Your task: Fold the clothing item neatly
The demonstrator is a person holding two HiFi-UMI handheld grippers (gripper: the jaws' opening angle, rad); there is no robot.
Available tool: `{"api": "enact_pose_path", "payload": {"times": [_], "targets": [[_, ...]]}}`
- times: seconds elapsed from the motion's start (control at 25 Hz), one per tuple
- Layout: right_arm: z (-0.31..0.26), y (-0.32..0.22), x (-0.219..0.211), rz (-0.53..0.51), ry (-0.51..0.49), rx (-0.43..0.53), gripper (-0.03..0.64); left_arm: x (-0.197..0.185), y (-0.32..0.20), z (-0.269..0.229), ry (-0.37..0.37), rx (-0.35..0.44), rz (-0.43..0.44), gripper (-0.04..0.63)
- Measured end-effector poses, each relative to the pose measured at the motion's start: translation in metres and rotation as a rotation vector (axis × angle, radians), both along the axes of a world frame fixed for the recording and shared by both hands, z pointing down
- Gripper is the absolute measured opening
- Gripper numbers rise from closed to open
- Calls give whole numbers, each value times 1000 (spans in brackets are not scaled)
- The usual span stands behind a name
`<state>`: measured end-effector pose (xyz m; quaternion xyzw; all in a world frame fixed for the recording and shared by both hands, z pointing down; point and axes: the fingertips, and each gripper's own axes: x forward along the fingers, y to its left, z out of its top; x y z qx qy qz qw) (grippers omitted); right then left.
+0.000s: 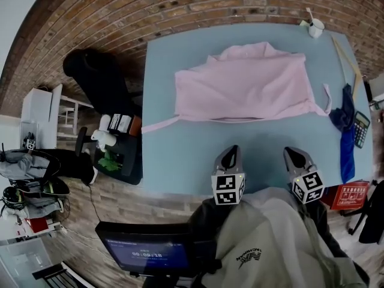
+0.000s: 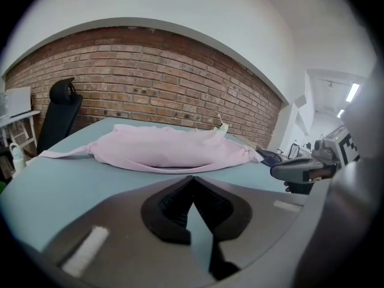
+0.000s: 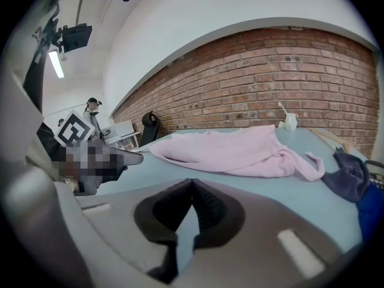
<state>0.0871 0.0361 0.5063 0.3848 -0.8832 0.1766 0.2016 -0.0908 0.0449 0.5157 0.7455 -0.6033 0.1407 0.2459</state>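
Tongs: left tongs (image 1: 231, 153) and right tongs (image 1: 294, 155) both pinched shut, holding nothing, low over the table's (image 1: 180, 161) near edge | Top: pink top (image 1: 243, 86) lies flat farther back, apart from both | Tip: I think open wide first, then grab two corners evenly | Cup: white cup (image 1: 315, 28), far corner, holds a stick (image 1: 309, 14)

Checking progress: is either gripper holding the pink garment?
No, left gripper and right gripper sit shut and empty, short of the pink garment.
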Motion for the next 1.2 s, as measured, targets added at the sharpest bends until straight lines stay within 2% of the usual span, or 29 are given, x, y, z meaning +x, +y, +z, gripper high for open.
{"api": "enact_pose_path", "payload": {"times": [0.72,1.2], "targets": [[1,-5,-10,-52,-16,7,2,-5,4,7,-37,-24,-33,8],[-1,-8,-3,-48,-14,16,2,0,4,9,-45,-30,-32,8]]}}
